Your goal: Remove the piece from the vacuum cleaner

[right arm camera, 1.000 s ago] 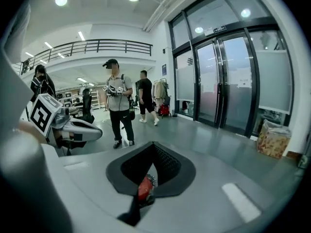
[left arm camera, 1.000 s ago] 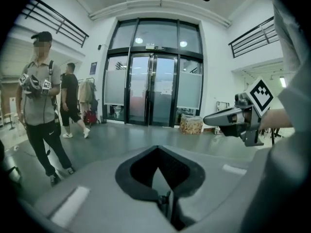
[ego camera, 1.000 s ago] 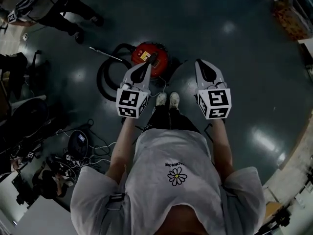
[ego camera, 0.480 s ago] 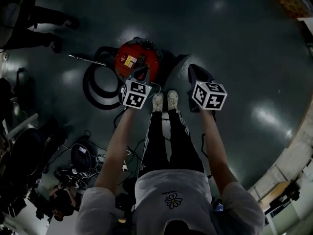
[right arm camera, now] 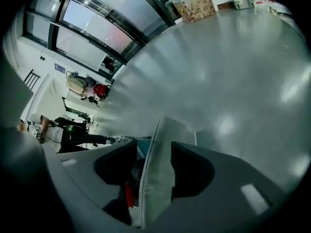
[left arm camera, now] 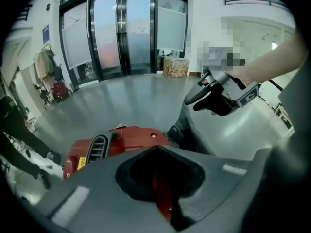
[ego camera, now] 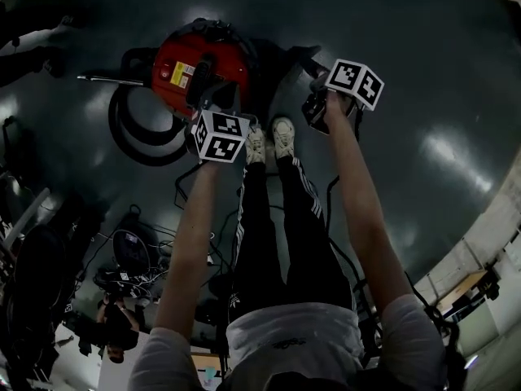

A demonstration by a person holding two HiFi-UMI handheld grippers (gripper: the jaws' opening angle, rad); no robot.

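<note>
Far left, one other person's legs (left arm camera: 17, 135) stand on the glossy floor (ego camera: 456, 96). Next comes one thin metal wand (ego camera: 102, 78) and one black hose (ego camera: 122, 133) lying in a loop, both just beside the single red vacuum cleaner (ego camera: 175, 51), which sits on the floor in front of my feet and a little to their left. One tangle of cables (ego camera: 155, 235) lies nearer me on that side.

My left gripper (left arm camera: 155, 150) hangs at the vacuum's near edge. Its two jaws are pressed together at the tips, with only a thin red sliver showing in the slit behind them, and I see nothing pinched there. Its marker cube (ego camera: 220, 134) is one of two. My two white shoes (ego camera: 256, 143) stand side by side between the grippers.

To the right of the vacuum, my right gripper (right arm camera: 163, 139) has its two jaws closed against one flat grey piece (right arm camera: 158, 178), which stands on edge between them and sticks out past the tips. The second cube (ego camera: 356, 82) rides above my right hand
</note>
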